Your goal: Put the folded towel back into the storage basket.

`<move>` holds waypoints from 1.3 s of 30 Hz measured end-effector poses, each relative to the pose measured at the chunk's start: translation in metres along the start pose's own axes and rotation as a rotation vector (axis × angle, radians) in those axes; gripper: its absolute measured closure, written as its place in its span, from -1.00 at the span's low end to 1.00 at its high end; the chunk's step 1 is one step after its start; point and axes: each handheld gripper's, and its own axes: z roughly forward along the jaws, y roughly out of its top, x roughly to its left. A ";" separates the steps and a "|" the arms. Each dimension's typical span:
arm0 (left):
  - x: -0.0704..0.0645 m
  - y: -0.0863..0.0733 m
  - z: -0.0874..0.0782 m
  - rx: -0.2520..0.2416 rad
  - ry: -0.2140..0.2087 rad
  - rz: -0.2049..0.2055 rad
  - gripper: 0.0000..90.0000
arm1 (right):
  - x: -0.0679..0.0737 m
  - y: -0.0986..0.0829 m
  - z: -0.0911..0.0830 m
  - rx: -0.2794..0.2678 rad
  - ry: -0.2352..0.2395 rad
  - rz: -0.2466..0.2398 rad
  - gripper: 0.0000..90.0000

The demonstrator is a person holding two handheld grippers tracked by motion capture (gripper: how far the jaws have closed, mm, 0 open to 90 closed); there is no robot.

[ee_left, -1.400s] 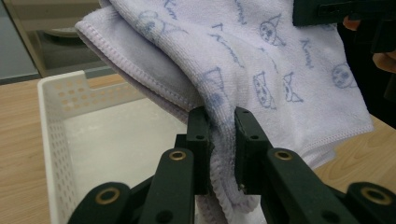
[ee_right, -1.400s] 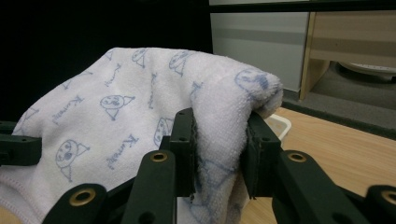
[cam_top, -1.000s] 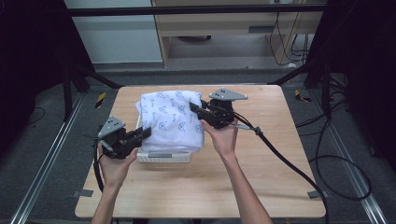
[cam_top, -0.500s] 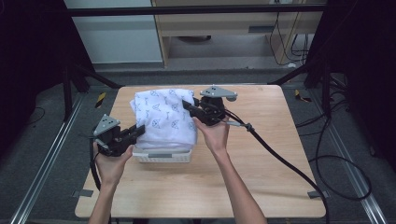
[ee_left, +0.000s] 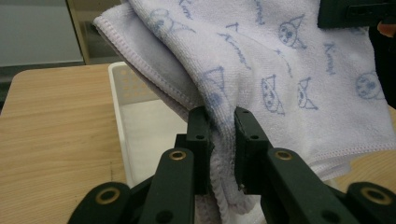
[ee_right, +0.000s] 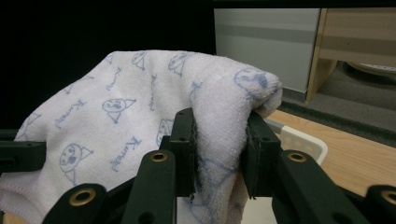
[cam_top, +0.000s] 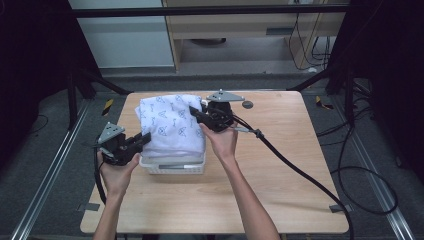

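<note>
Pinching towel [cam_top: 170,125]: left gripper [ee_left: 219,140], right gripper [ee_right: 219,140], above basket [cam_top: 172,165].

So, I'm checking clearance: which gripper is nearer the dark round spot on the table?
Right. The right gripper grips the towel just left of the spot; the left gripper sits across the basket, farther away.

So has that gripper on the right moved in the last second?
Yes. The right gripper, shut on the towel, has moved left and toward the table's far edge, above the white basket.
</note>
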 end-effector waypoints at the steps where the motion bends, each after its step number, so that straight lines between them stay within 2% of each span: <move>1: 0.001 -0.001 0.002 0.001 0.001 0.002 0.73 | -0.001 -0.001 0.002 0.001 0.000 0.000 0.53; 9: 0.007 -0.007 0.013 0.028 0.010 -0.007 0.73 | -0.004 -0.009 0.013 0.025 -0.018 -0.006 0.53; 24: 0.015 -0.022 0.035 0.078 0.046 0.002 0.73 | -0.008 -0.028 0.036 0.072 -0.052 -0.016 0.53; 30: 0.017 -0.027 0.041 0.098 0.051 0.003 0.73 | -0.007 -0.034 0.041 0.095 -0.070 -0.033 0.53; 39: 0.020 -0.034 0.050 0.125 0.055 -0.001 0.73 | -0.008 -0.043 0.048 0.127 -0.089 -0.035 0.53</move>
